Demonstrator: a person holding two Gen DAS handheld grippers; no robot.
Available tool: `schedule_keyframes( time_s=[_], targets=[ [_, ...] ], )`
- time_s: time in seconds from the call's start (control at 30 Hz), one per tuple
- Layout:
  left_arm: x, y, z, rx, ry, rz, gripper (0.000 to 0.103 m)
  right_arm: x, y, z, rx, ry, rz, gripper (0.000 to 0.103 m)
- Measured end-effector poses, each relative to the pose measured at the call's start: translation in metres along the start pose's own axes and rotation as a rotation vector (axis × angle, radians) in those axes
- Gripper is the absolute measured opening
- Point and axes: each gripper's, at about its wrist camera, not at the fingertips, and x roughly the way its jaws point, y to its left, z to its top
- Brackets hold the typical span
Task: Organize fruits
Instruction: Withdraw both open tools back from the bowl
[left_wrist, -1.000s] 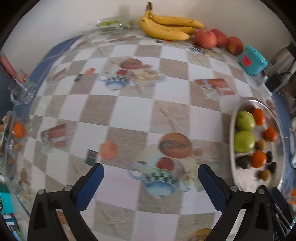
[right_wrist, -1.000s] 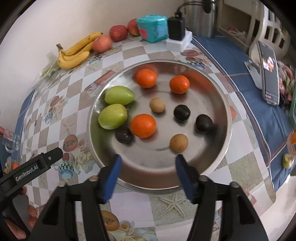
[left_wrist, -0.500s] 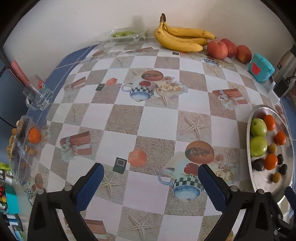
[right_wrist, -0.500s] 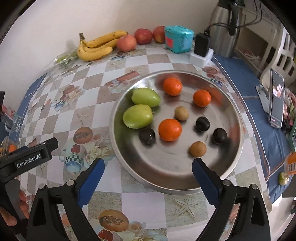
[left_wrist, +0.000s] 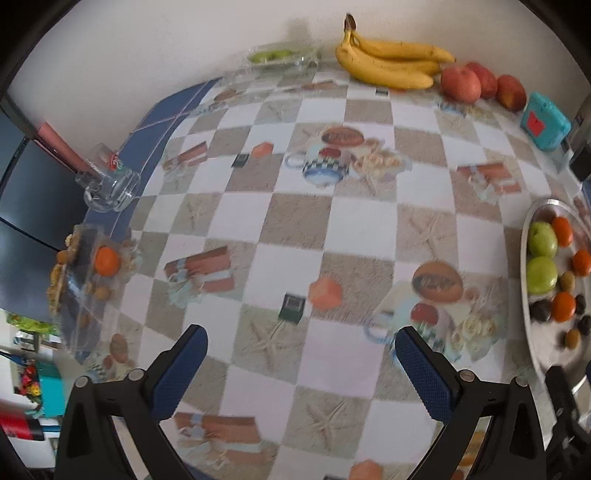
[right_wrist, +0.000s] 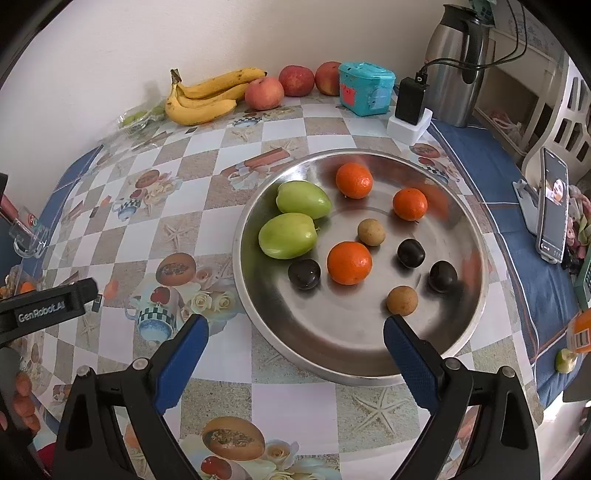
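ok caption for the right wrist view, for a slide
Open right tool poised over steel tray of mixed fruit.

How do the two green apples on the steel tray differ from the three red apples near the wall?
The green apples are elongated and lie touching on the steel tray; the red apples are rounder and sit in a row on the tablecloth beside the bananas. Neither group is held by a gripper.
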Motion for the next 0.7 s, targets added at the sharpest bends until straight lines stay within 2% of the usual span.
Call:
schedule_keyframes(
  time_s=[0.1,0.17,0.37,0.7],
  targets=[
    [0.003,0.002,-0.007,0.024,0.081,0.000,0.103,-0.001,-0.003,-0.002,0.013,-0.002,-0.002,0.096],
    [0.003,0.005,-0.012,0.009,0.098,-0.014,0.103,-0.002,-0.005,-0.003,0.023,0.002,0.007,0.096],
    [-0.002,0.016,-0.026,-0.010,0.052,-0.038,0.103,-0.003,-0.004,-0.010,0.019,0.014,0.030,0.096],
    [-0.008,0.027,-0.034,-0.058,-0.042,-0.130,0.102,-0.008,-0.006,-0.013,0.031,0.007,0.031,0.096]
  ],
)
